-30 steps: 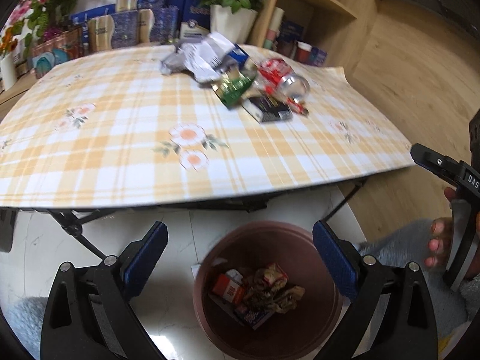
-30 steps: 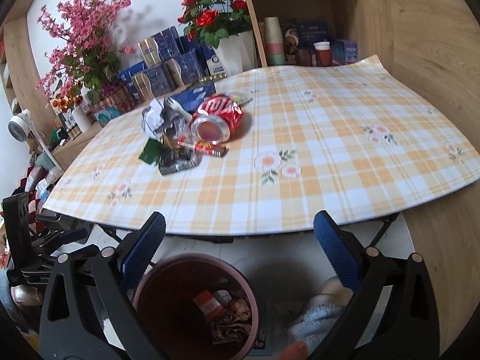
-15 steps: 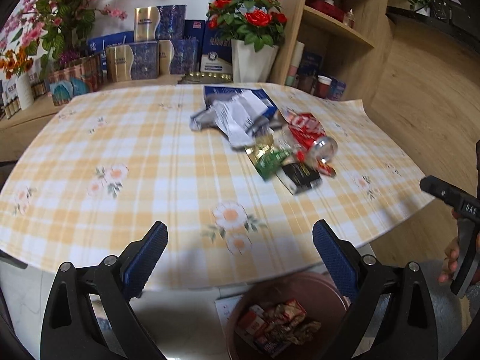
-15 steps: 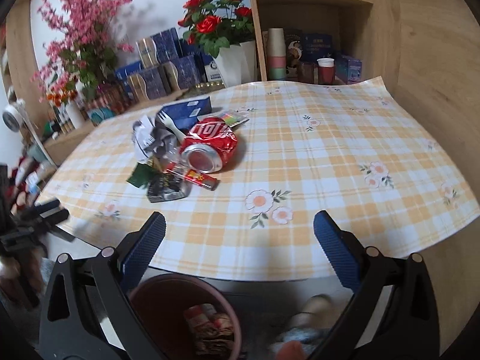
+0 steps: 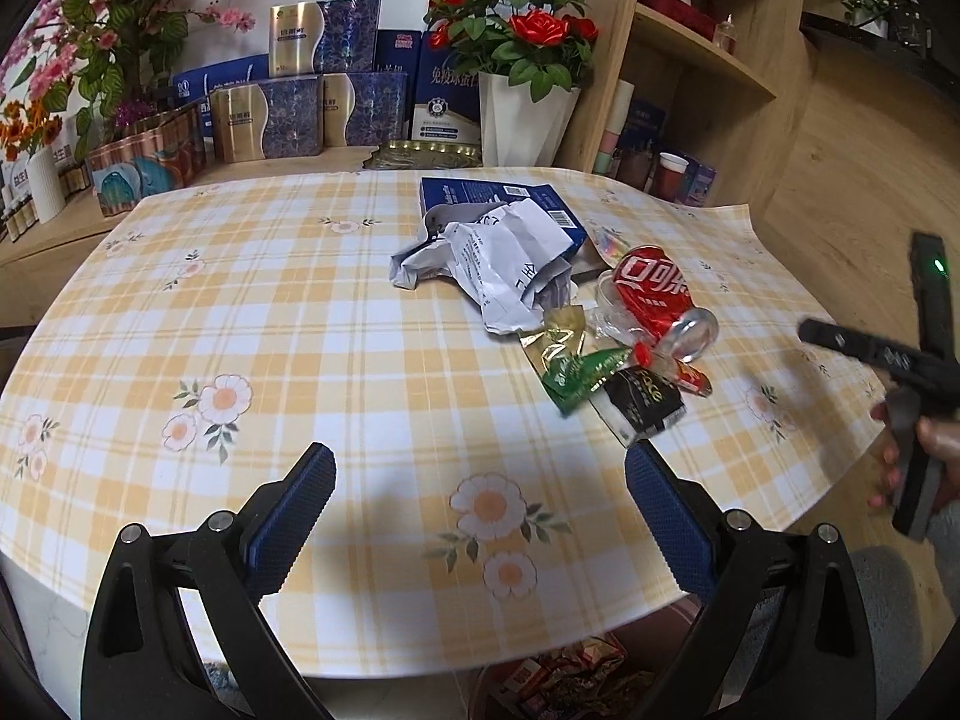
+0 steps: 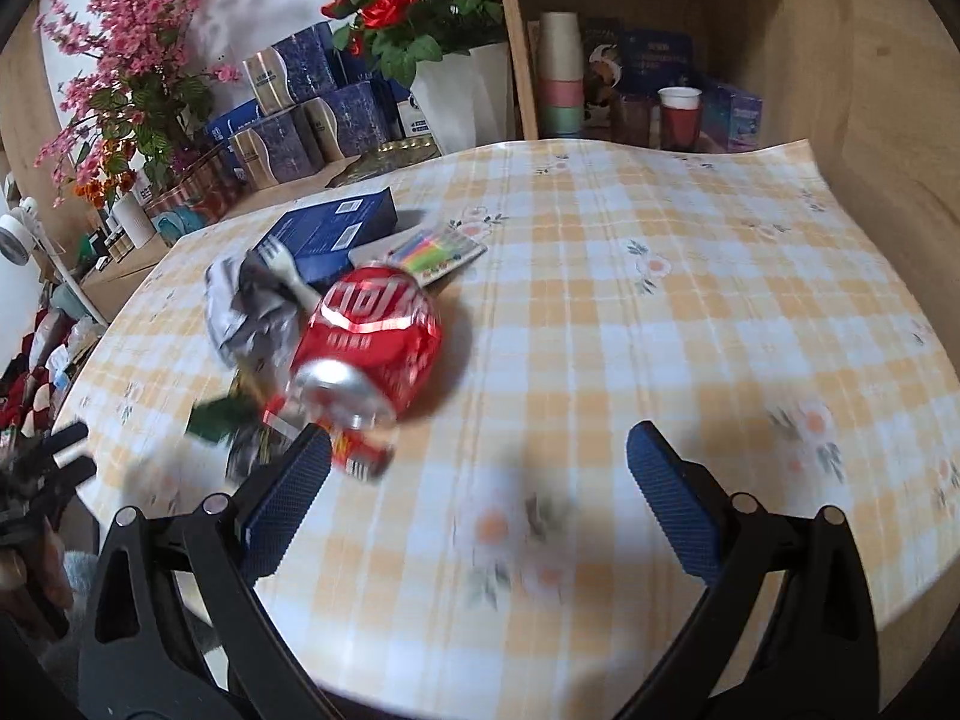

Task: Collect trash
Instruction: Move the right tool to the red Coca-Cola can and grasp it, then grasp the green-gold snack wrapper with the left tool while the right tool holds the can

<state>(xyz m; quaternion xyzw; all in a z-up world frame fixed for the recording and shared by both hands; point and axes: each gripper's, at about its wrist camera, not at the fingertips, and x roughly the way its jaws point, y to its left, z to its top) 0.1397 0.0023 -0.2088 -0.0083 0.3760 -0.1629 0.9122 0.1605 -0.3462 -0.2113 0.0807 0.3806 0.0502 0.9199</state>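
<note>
Both tongs gape wide and hold nothing: the left tongs point(image 5: 477, 516) hover over the near counter point(image 5: 240, 324), the right tongs point(image 6: 479, 495) just near the red soda can point(image 6: 372, 336), which lies among crumpled paper point(image 5: 504, 264) and wrappers point(image 5: 585, 372).

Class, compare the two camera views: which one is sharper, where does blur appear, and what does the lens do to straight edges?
Left wrist view: sharp; the lettering on the crushed red drink can is readable, though the checked yellow tablecloth edge bows from fisheye distortion. Right wrist view: motion-blurred, worst near the bottom, smearing the can and the cloth's flower prints; same curved edges.
</note>
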